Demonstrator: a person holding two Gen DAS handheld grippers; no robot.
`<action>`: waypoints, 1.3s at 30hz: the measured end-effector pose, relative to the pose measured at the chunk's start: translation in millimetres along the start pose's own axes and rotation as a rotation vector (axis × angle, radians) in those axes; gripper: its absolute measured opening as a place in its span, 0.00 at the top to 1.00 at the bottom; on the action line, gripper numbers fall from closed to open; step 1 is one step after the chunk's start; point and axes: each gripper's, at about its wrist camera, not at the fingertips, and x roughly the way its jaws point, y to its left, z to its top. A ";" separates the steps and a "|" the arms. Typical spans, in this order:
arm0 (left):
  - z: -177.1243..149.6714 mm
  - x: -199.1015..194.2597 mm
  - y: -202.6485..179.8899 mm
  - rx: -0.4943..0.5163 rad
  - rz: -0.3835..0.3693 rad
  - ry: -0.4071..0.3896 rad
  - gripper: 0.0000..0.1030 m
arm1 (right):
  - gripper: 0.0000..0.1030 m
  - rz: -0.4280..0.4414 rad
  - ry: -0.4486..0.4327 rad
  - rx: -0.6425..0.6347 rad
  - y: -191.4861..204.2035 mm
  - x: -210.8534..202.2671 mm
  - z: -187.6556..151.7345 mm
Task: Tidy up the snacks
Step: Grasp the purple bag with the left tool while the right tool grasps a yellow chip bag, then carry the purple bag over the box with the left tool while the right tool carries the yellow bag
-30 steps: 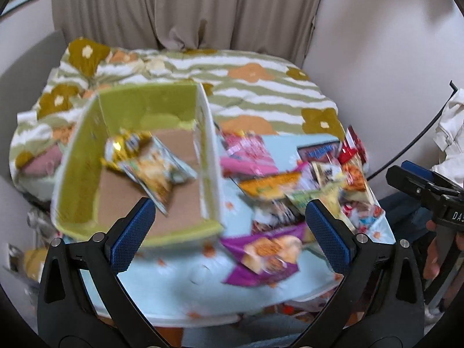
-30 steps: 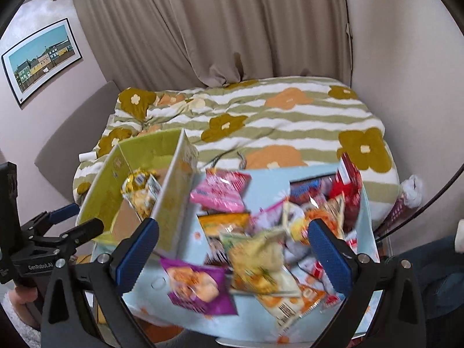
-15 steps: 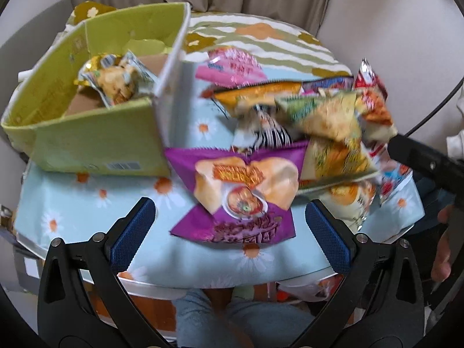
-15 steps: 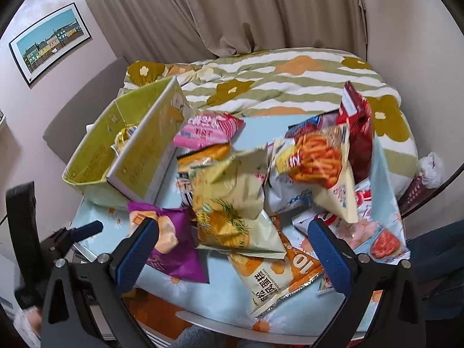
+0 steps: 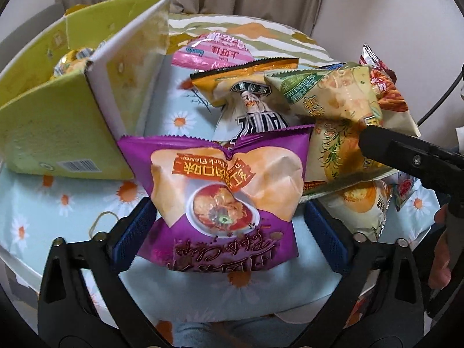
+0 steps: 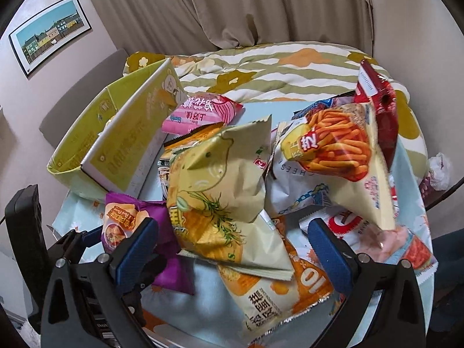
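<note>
A purple chip bag [image 5: 226, 200] lies on the table's near edge between the open fingers of my left gripper [image 5: 232, 229]; the pads flank its lower half. It also shows in the right wrist view [image 6: 127, 226]. My right gripper [image 6: 232, 249] is open around a pale yellow chip bag [image 6: 223, 197] on top of the snack pile. A green cardboard box [image 5: 52, 121] at the left holds a gold-wrapped snack [image 5: 69, 61]; it also shows in the right wrist view [image 6: 116, 133].
More bags crowd the table [image 5: 72, 211]: a pink one [image 5: 214, 49], an orange one [image 5: 237, 78], a fries bag [image 6: 342, 145], a red bag [image 6: 380, 107], an orange-and-white bag [image 6: 278, 290]. A bed with a flowered quilt [image 6: 275, 63] lies behind.
Both grippers have dropped and moved in close to the table. The left now straddles the purple bag, the right the pale yellow bag. Both stay open.
</note>
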 end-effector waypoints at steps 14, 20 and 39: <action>-5.9 -0.6 19.4 -0.064 0.032 0.031 0.26 | 0.10 0.031 0.013 -0.034 9.6 20.7 9.5; -11.8 -5.8 29.9 -0.089 0.053 0.032 0.26 | 0.14 0.036 0.026 -0.050 14.3 29.1 10.2; -7.6 -45.3 14.1 -0.004 0.067 0.022 0.28 | 0.43 0.071 0.011 -0.018 15.3 -2.0 9.4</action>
